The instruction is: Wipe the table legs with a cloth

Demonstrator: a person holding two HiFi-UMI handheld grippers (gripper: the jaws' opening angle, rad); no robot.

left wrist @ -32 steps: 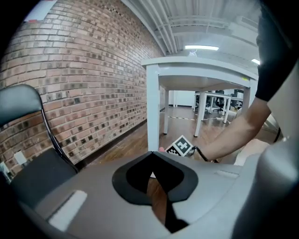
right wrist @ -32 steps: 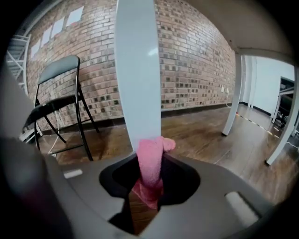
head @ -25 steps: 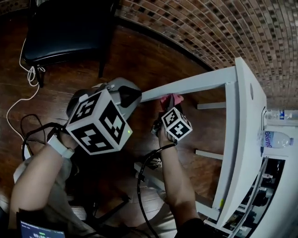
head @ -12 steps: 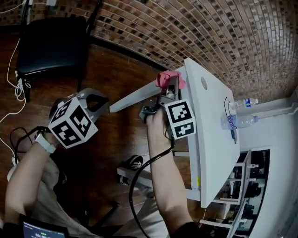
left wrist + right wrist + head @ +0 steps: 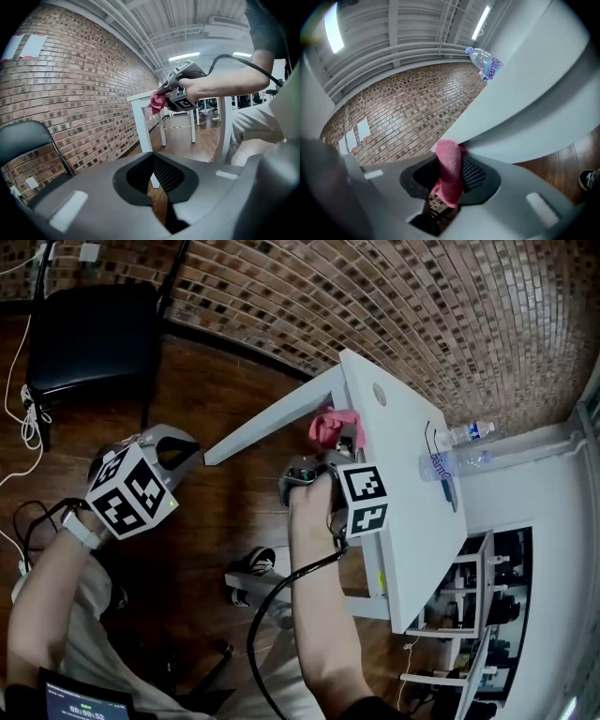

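Observation:
The white table (image 5: 403, 484) stands by the brick wall, one slim white leg (image 5: 272, 423) running down from its near corner. My right gripper (image 5: 339, 439) is shut on a pink cloth (image 5: 328, 426), which sits at the top of that leg, just under the tabletop edge. In the right gripper view the cloth (image 5: 449, 171) is pinched between the jaws, with the table's white edge (image 5: 525, 117) close ahead. The left gripper (image 5: 176, 448) hovers to the left of the leg, shut and empty. Its own view shows the leg (image 5: 143, 126), the cloth (image 5: 156, 101) and the right gripper (image 5: 180, 89) ahead.
A black chair (image 5: 89, 334) stands at the wall on the left, with white cables (image 5: 28, 409) on the wooden floor. Two water bottles (image 5: 459, 437) lie on the tabletop. A shelf unit (image 5: 487, 615) is beyond the table. My shoe (image 5: 253, 563) is below.
The right gripper has risen along the leg with the cloth, from partway down up to the tabletop corner, and rolled. The left gripper has shifted slightly and stayed shut.

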